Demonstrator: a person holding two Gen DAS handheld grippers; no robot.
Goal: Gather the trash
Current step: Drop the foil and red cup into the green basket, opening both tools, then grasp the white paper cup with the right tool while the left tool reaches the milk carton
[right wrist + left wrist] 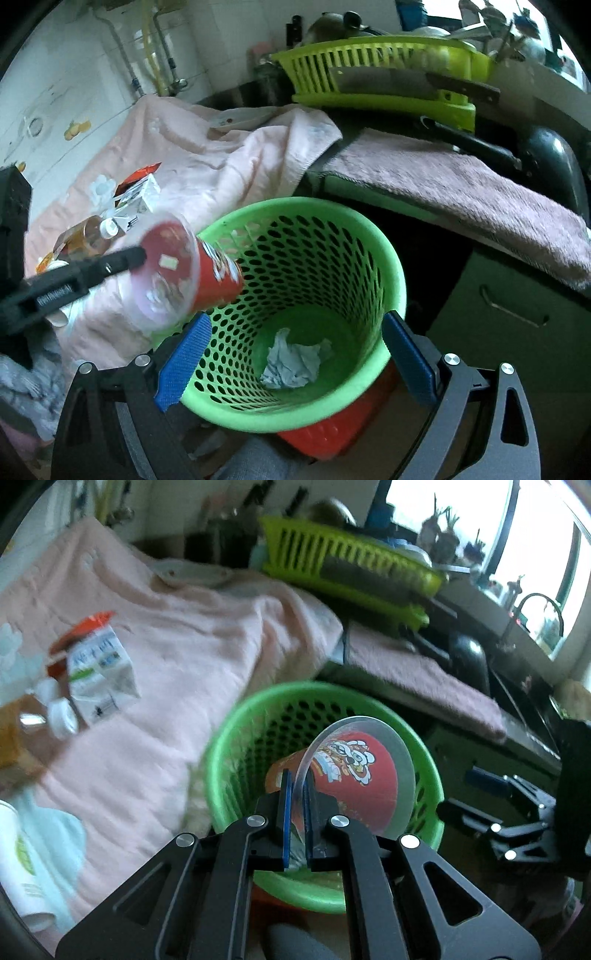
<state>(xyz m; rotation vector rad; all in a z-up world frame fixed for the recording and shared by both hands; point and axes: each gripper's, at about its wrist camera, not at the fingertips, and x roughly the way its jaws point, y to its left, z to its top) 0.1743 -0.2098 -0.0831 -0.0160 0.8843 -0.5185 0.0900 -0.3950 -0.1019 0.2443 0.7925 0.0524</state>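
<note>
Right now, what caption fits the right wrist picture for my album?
Left gripper holds a red cup over the green basket; crumpled paper lies inside.

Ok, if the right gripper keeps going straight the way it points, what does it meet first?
Most likely the green basket: the open right gripper already has a finger on either side of the near wall. Beyond that lies the crumpled paper at the bottom. Depth is hard to judge.
</note>
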